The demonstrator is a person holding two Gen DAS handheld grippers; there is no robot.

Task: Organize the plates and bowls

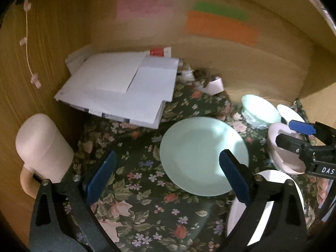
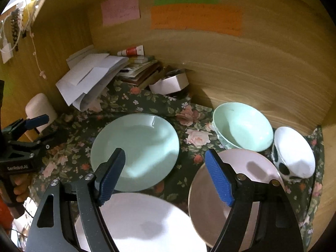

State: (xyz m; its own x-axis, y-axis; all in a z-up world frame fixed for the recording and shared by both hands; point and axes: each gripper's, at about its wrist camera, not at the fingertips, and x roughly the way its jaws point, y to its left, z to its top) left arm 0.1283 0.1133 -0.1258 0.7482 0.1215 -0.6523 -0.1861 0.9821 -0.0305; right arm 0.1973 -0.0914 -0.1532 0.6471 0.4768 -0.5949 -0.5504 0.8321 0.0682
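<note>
A dark floral cloth [image 2: 147, 105] covers a surface in a wood-panelled corner, coloured notes [image 2: 195, 19] stuck to the far wall [image 2: 252, 67]. On it: a green plate [image 2: 142, 138] at centre, a white plate [image 2: 147, 220] near, a pink plate [image 2: 247, 168] right, with a green bowl [image 2: 243, 126] and white bowl [image 2: 294, 151] far right. Papers [image 2: 88, 77] fill the far-left corner, a mug [image 1: 42, 145] stands left. Left gripper [image 1: 168, 178] and right gripper [image 2: 166, 176] hover wide open, holding nothing.

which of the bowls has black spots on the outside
The white bowl at far right beside the wooden wall; the mint green bowl next to it shows no black spots.
</note>
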